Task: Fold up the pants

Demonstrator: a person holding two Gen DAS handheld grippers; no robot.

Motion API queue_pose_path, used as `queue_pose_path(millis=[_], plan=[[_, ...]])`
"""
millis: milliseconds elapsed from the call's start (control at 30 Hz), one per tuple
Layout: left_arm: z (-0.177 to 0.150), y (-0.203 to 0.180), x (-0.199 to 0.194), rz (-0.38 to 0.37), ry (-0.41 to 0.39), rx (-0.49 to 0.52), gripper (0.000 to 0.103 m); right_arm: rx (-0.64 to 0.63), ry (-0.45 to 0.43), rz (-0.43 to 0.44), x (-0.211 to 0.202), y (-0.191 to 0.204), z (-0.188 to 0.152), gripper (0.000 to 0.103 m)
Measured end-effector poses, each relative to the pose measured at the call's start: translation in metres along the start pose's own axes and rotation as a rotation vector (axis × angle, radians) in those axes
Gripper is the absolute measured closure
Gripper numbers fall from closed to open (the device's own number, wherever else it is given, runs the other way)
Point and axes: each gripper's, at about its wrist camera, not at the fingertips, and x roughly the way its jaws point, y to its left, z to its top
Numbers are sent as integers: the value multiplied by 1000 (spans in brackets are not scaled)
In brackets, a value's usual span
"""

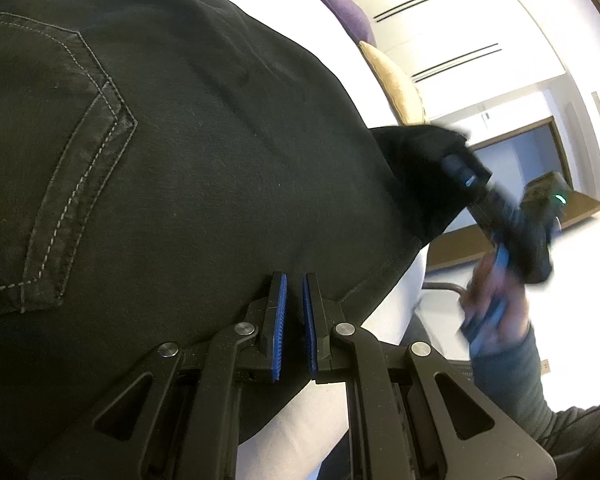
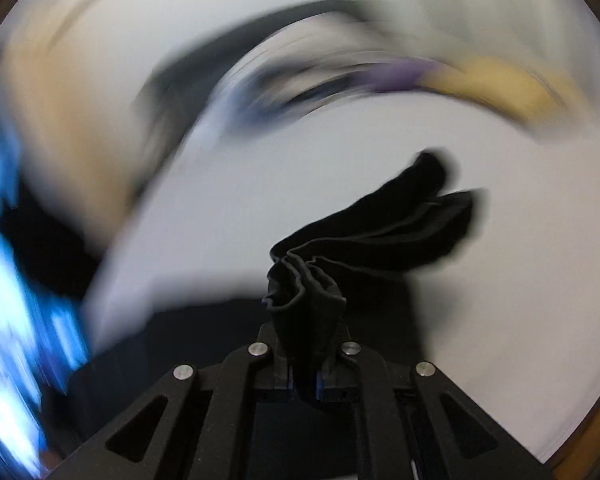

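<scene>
Between the right hand-held gripper (image 2: 304,354) pads, bunched black pants (image 1: 188,152) fabric is clenched, lifted off the white bed (image 2: 520,280). Left hand-held gripper (image 1: 294,280): nearly closed, empty, tips over the pants' edge.

Black pants (image 1: 188,168) lie spread over a white bed (image 1: 340,32), back pocket (image 1: 60,184) facing up. The left gripper (image 1: 294,292) rests its nearly closed blue-padded fingers (image 1: 280,320) at their edge. To the right, a blurred hand (image 1: 496,312) holds the right gripper (image 1: 460,160), clamped on a black corner.
</scene>
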Motion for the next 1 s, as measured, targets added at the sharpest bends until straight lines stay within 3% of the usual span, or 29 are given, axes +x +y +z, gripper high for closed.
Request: queue_pose_path(millis=[67, 200, 233, 300, 333, 367, 433, 800, 900, 933, 967, 1000], plan=[[0, 3, -4, -2, -6, -19, 95, -166, 59, -25, 18, 52, -16, 95], [5, 3, -17, 4, -35, -52, 94, -124, 77, -55, 34, 70, -29, 95], [8, 4, -21, -9, -46, -69, 89, -115, 73, -52, 33, 67, -30, 95], [16, 7, -25, -43, -65, -119, 63, -115, 55, -54, 30, 66, -29, 95], [19, 8, -26, -61, -81, -139, 31, -113, 41, -54, 26, 65, -29, 95], [24, 6, -29, -90, -111, -154, 15, -111, 30, -58, 25, 65, -26, 95], [36, -2, -28, -90, -127, -157, 6, -104, 5, -65, 20, 63, -22, 95], [88, -5, 21, -204, 5, -271, 6, -200, -65, -119, 7, 93, -22, 95], [97, 0, 31, -198, 17, -294, 8, -222, -68, -120, 6, 100, -23, 95], [99, 2, 32, -194, 20, -297, 20, -230, -67, -122, 6, 102, -23, 95], [101, 5, 30, -184, 29, -294, 45, -239, -67, -123, 6, 104, -23, 95], [104, 7, 31, -154, 47, -287, 57, -243, -68, -124, 5, 105, -24, 94]])
